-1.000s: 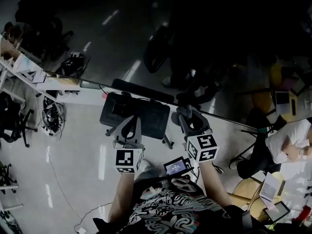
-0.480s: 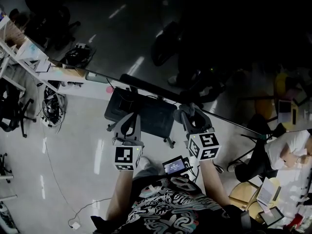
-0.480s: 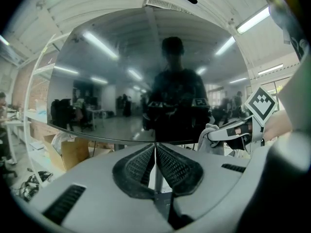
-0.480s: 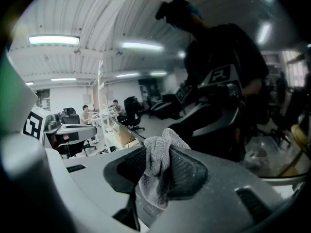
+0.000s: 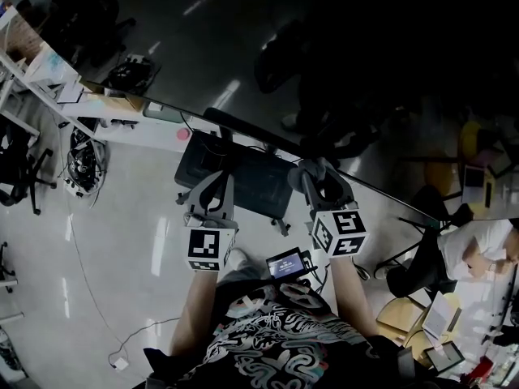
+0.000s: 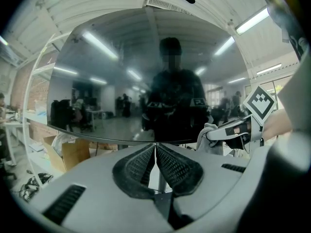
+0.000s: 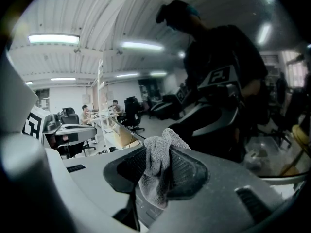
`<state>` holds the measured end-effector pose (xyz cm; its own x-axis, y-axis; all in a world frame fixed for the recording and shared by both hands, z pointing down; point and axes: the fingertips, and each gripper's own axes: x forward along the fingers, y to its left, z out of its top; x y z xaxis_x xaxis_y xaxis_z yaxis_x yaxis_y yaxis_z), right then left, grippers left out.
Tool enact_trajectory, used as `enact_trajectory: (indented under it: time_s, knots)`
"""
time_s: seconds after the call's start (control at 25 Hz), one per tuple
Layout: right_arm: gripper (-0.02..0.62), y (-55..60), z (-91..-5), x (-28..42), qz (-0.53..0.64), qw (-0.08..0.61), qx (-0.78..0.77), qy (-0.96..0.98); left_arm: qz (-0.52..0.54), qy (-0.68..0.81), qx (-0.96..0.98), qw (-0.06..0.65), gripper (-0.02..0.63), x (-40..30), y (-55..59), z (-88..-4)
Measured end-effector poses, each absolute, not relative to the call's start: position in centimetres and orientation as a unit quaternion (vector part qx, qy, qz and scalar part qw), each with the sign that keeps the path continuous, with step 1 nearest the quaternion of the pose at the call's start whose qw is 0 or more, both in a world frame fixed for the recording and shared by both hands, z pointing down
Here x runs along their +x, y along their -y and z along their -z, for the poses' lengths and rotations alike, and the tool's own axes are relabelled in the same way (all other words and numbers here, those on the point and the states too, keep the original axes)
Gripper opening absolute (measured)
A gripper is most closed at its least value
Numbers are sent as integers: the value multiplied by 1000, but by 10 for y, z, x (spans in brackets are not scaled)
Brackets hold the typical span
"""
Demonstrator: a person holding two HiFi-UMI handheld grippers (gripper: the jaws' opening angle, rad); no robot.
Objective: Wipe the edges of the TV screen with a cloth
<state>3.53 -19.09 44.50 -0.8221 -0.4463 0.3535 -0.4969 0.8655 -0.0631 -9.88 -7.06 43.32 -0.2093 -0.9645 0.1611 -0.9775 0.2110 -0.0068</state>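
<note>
The TV screen (image 5: 340, 71) is a big dark glossy pane that mirrors the room; its lower edge (image 5: 243, 132) runs slantwise across the head view. Both grippers are held just below that edge. My left gripper (image 5: 212, 186) is shut with nothing between its pads, and its tips (image 6: 155, 144) point at the screen (image 6: 146, 76). My right gripper (image 5: 318, 175) is shut on a grey cloth (image 7: 159, 171) that bunches up between the pads and hangs down. The cloth (image 6: 213, 134) also shows in the left gripper view, close to the screen's lower edge.
The TV's black stand base (image 5: 243, 183) sits on the floor under the grippers. A white shelf unit (image 5: 49, 75) with boxes and cables stands at the left. A seated person (image 5: 478, 245) and chairs are at the right. A small lit device (image 5: 287, 263) hangs at my chest.
Both grippers have shifted slightly up in the head view and stay close under the TV's lower edge. The jaws have not changed; the cloth stays in the right one.
</note>
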Motion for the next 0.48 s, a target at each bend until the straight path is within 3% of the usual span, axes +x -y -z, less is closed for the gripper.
enact_trajectory:
  time_s: [0.48]
  knots:
    - [141, 184, -447, 4, -75, 172, 241, 952, -50, 782, 618, 66, 22, -126, 64, -436]
